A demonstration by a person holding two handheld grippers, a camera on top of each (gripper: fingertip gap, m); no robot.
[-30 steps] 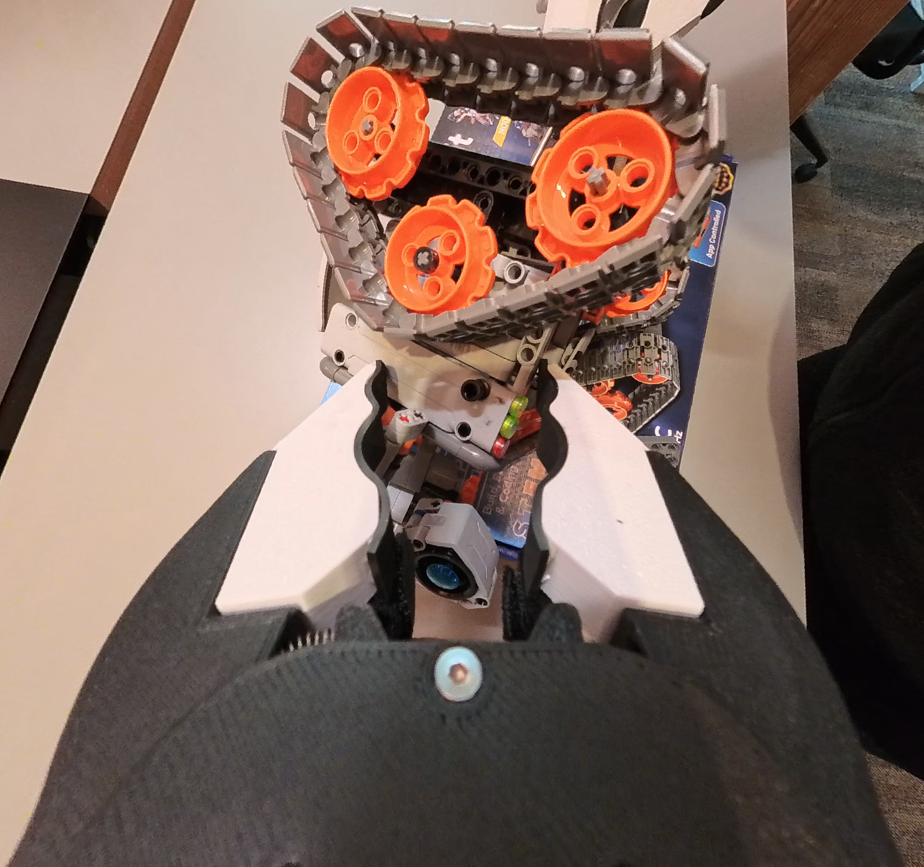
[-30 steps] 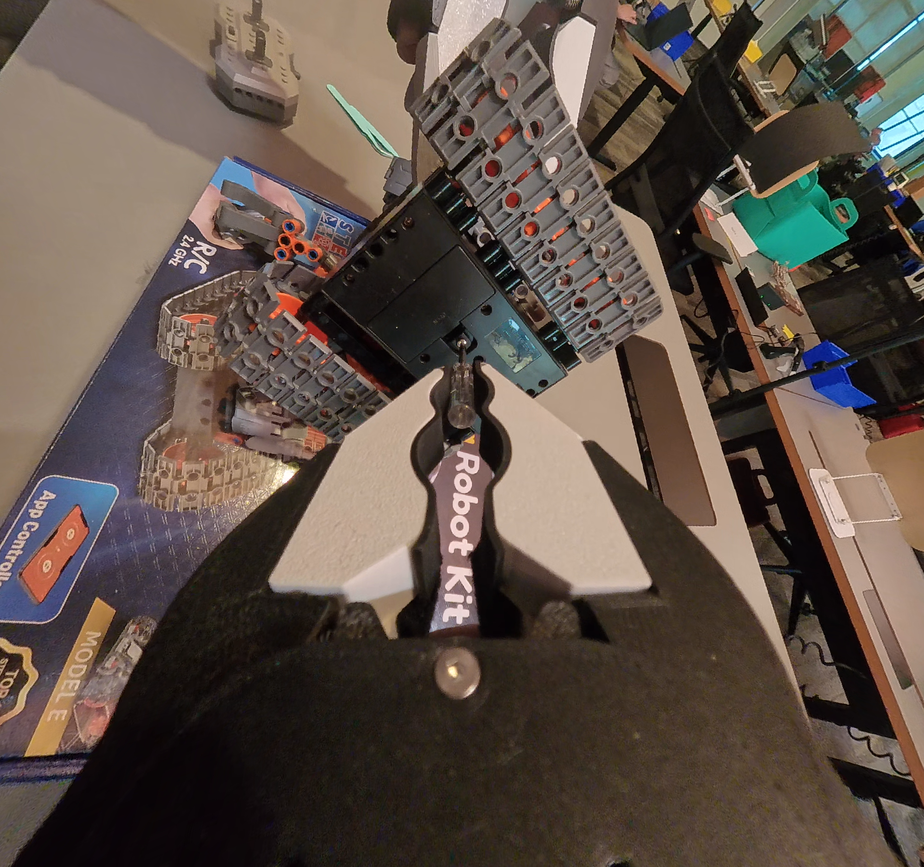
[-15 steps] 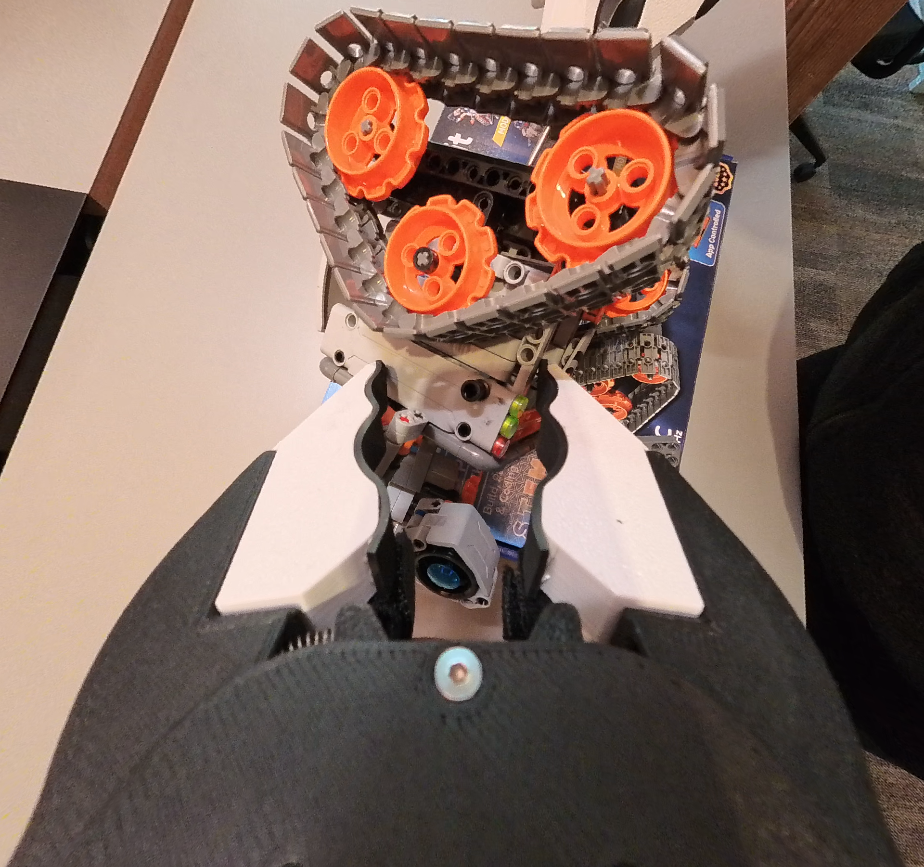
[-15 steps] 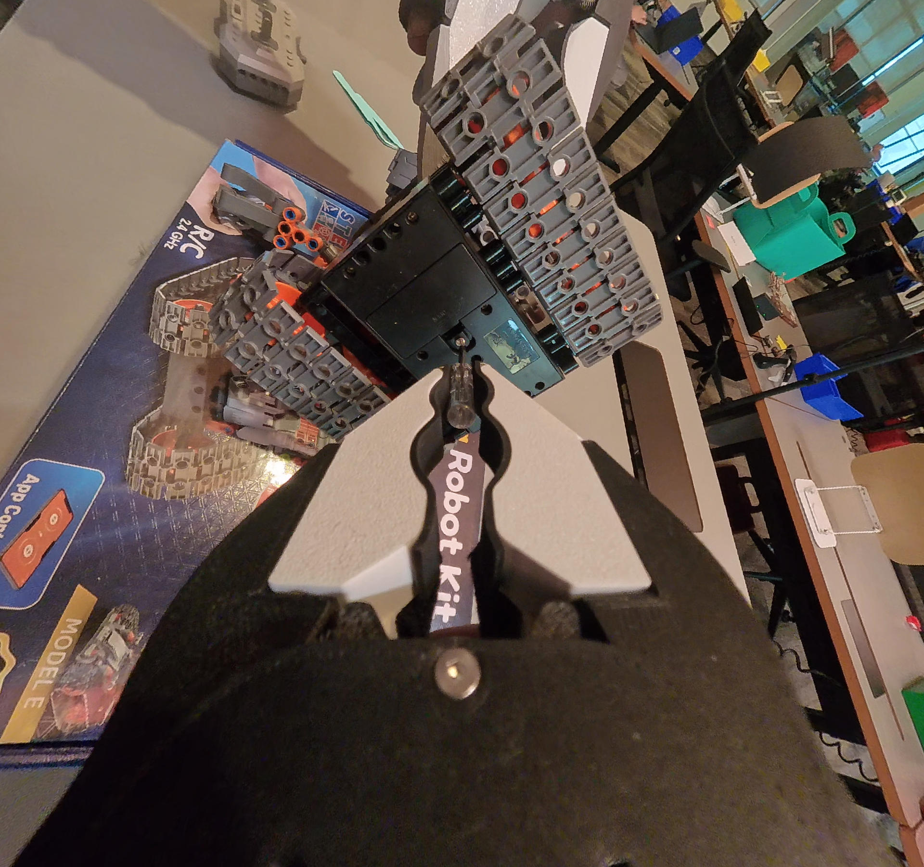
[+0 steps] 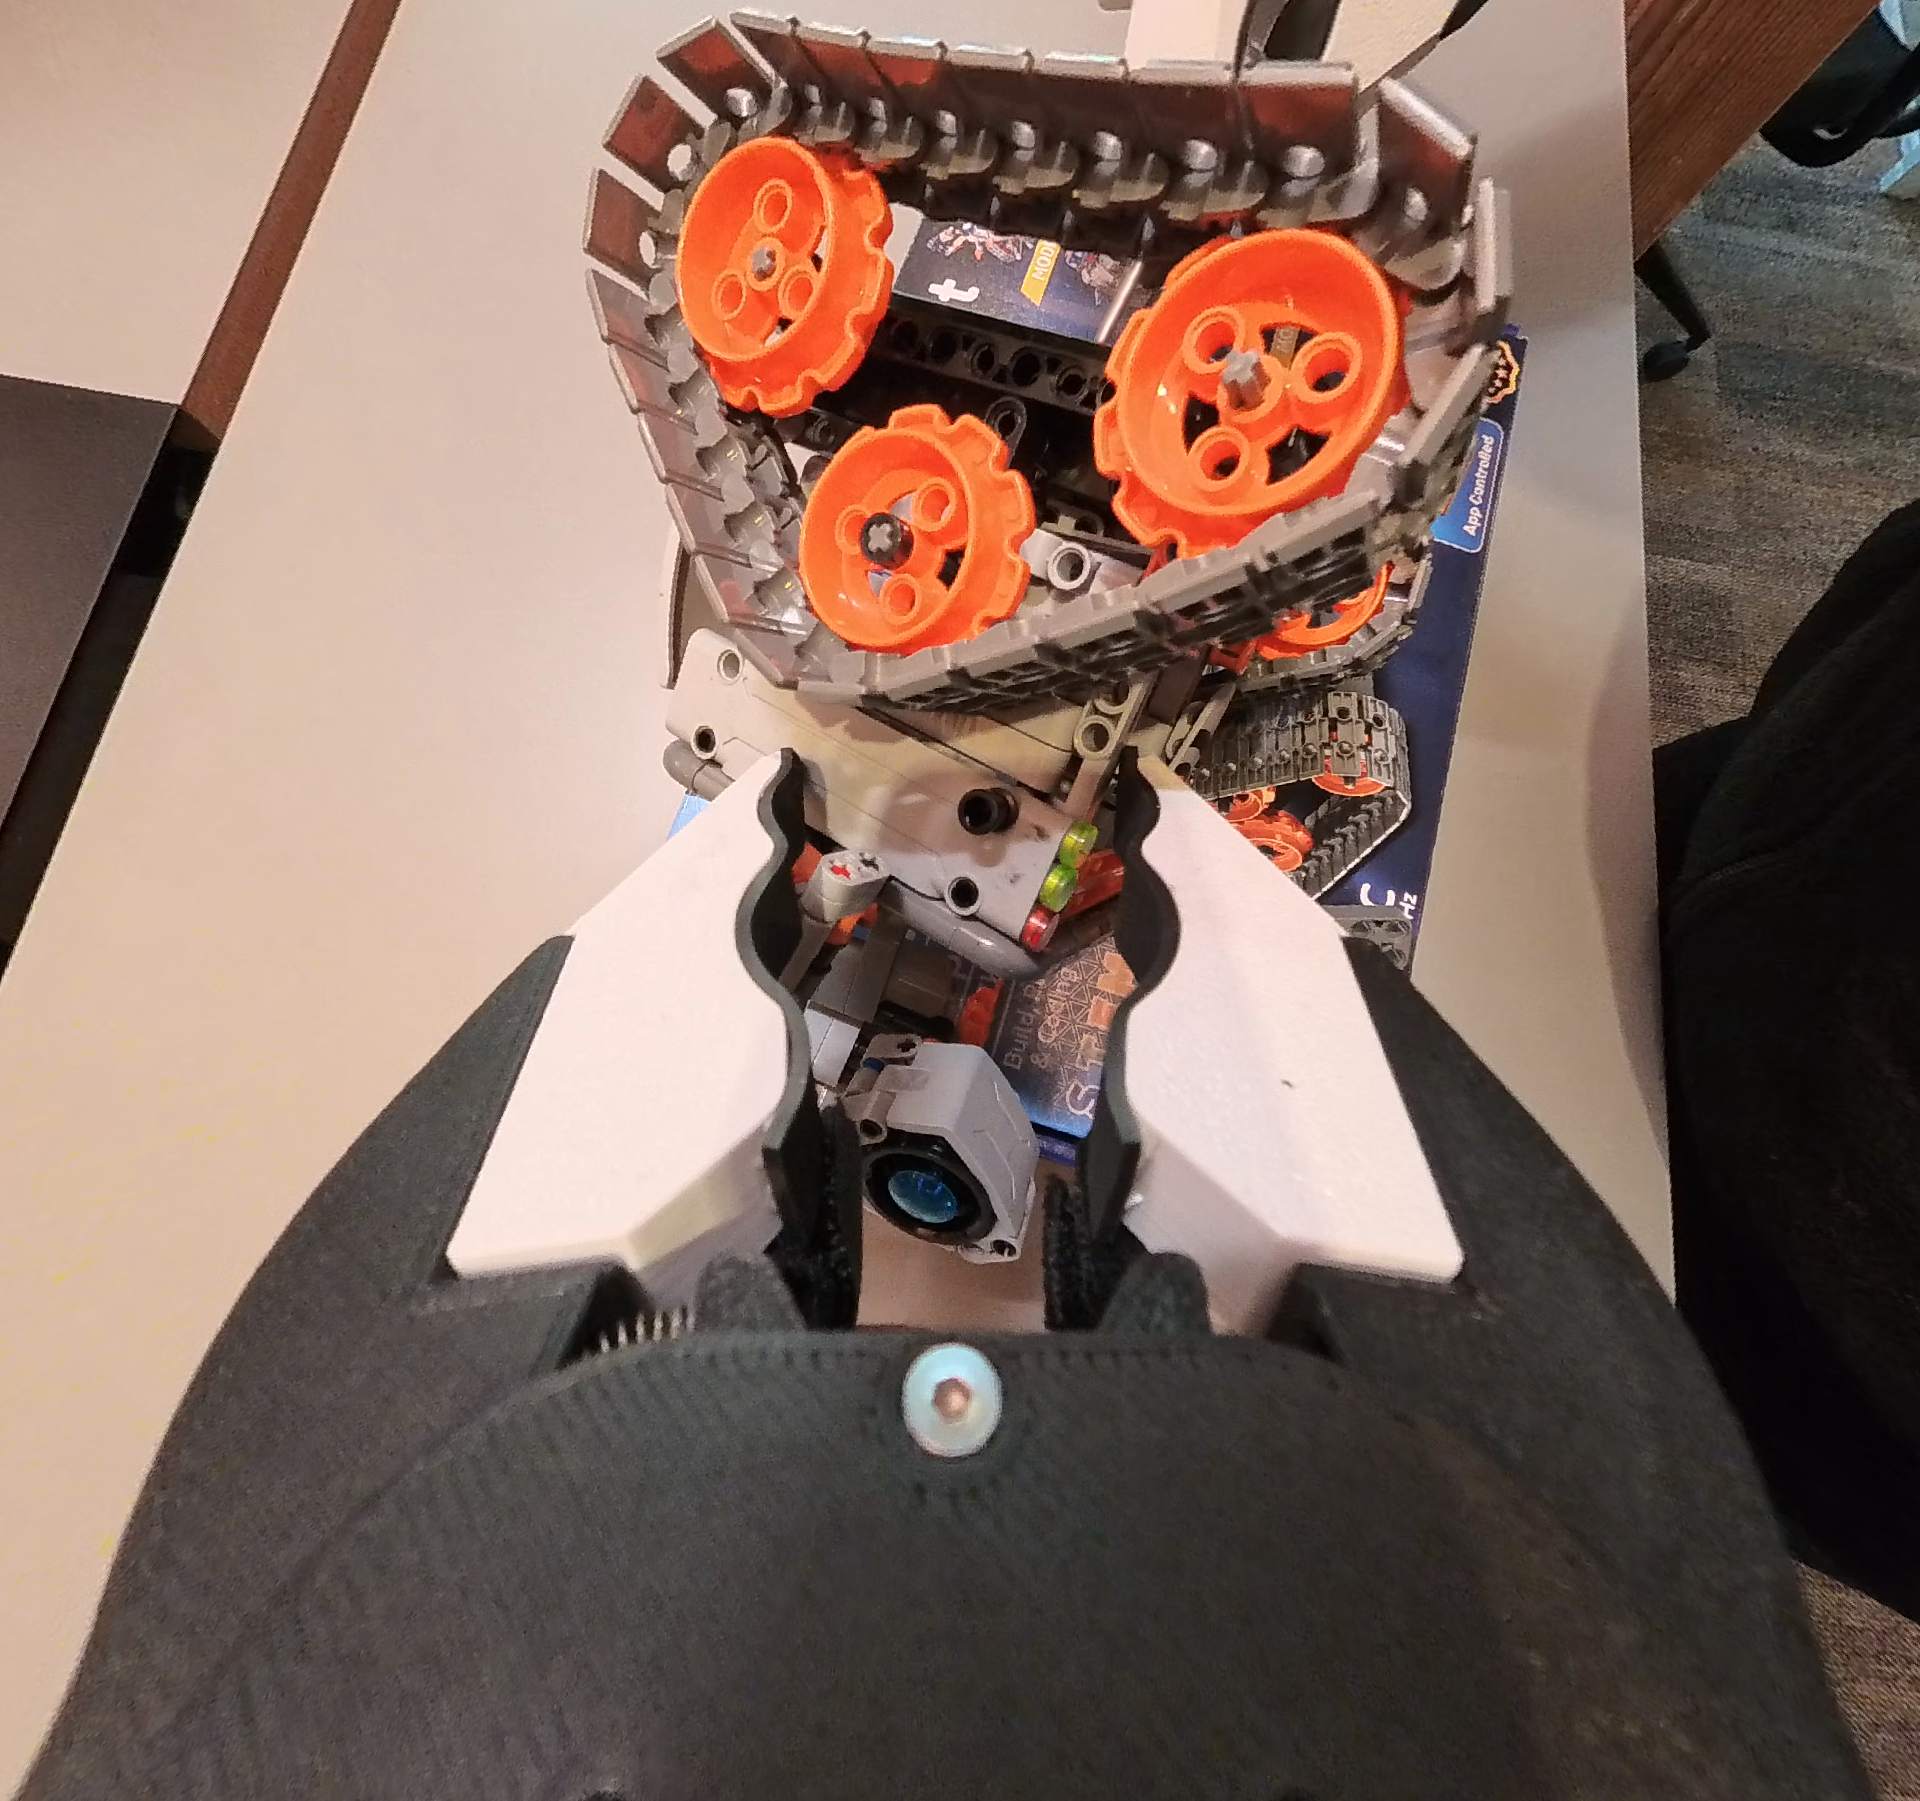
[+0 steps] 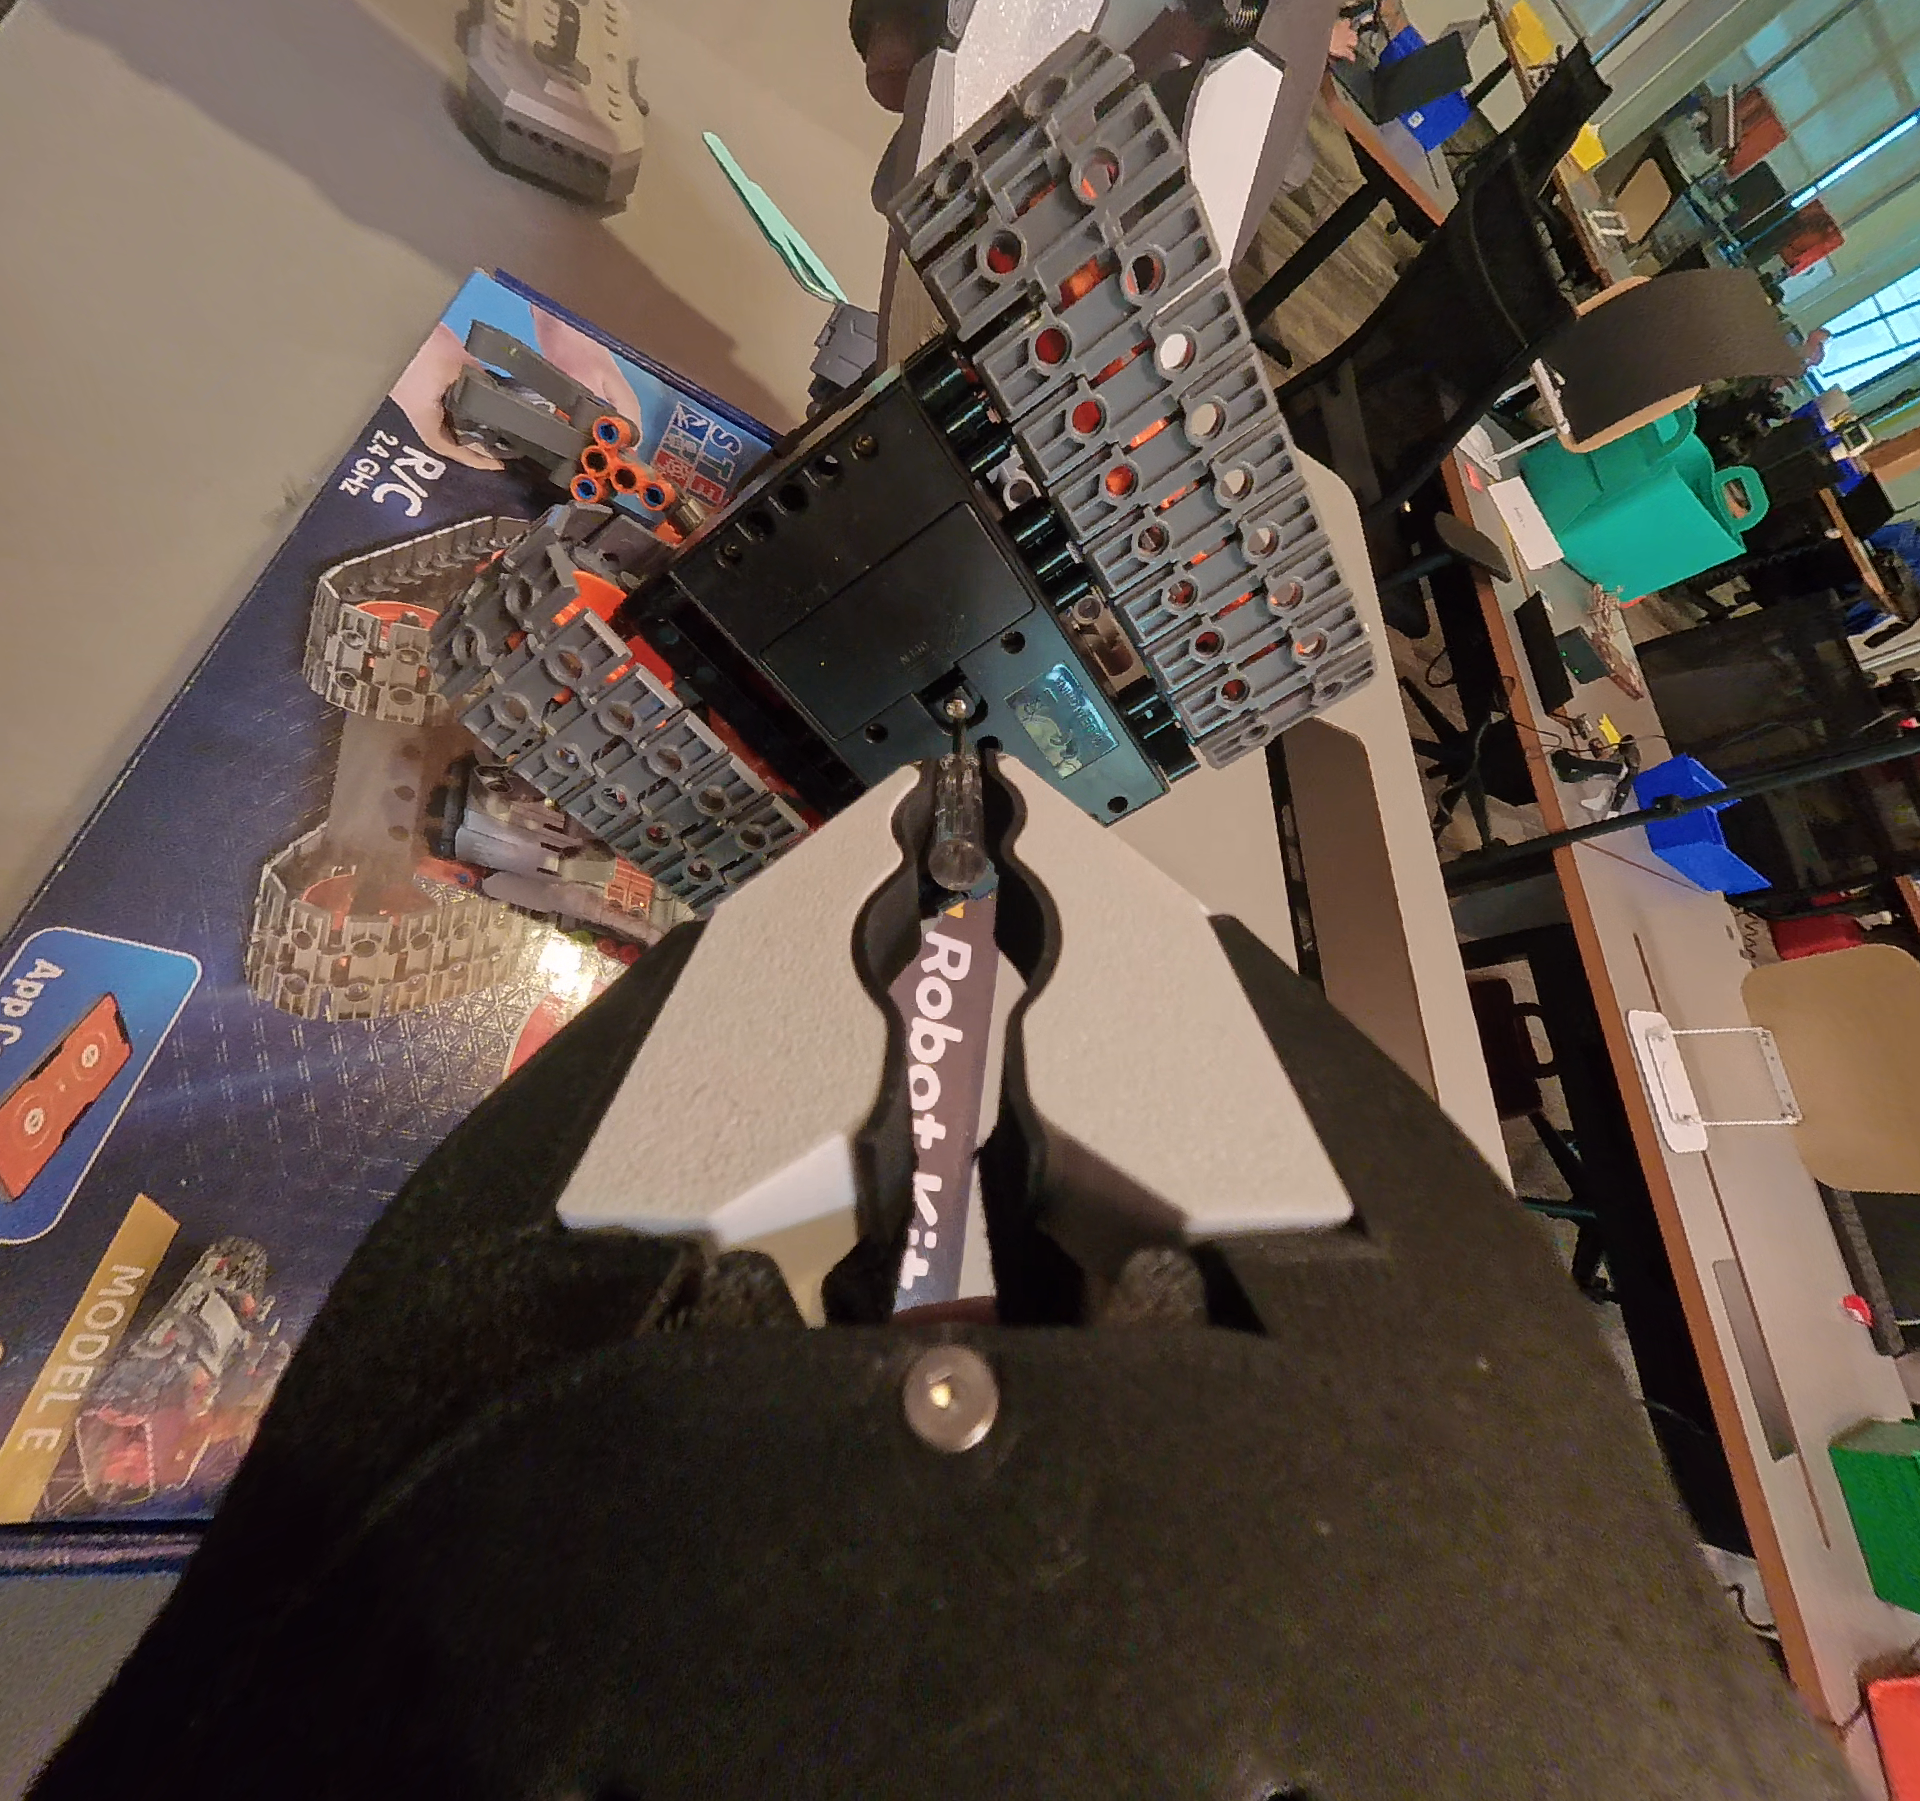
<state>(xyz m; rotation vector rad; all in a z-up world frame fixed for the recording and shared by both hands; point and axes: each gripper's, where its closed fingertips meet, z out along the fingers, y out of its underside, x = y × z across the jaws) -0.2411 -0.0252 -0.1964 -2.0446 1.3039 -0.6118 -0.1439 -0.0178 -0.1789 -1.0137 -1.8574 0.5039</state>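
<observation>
My left gripper [image 5: 956, 795] is shut on the light grey body of a toy tracked robot [image 5: 1247, 390] with orange wheels and grey treads, and holds it tilted above a blue box. My right gripper [image 6: 956, 785] is shut on a small screwdriver [image 6: 956, 826] with a clear shaft collar and a dark handle. Its tip rests on a screw [image 6: 954, 707] in the robot's black underside panel [image 6: 862, 598], between the two grey treads [image 6: 1132, 421]. The left gripper also shows at the top of the right wrist view [image 6: 1039, 6].
The blue product box [image 6: 260, 1076] lies on the beige table [image 5: 364, 608] under the robot. A grey remote-like block [image 6: 551, 89] and a teal strip [image 6: 774, 213] lie farther back. Chairs and cluttered desks [image 6: 1662, 504] stand to the right. A dark sleeve [image 5: 1818, 920] is at the right edge. The tips of one gripper are about 11 cm away from the tips of the other.
The right wrist view has shifted slightly, so the box sits further left in frame, with the screwdriver tip still on the screw. The left gripper and robot have not visibly moved.
</observation>
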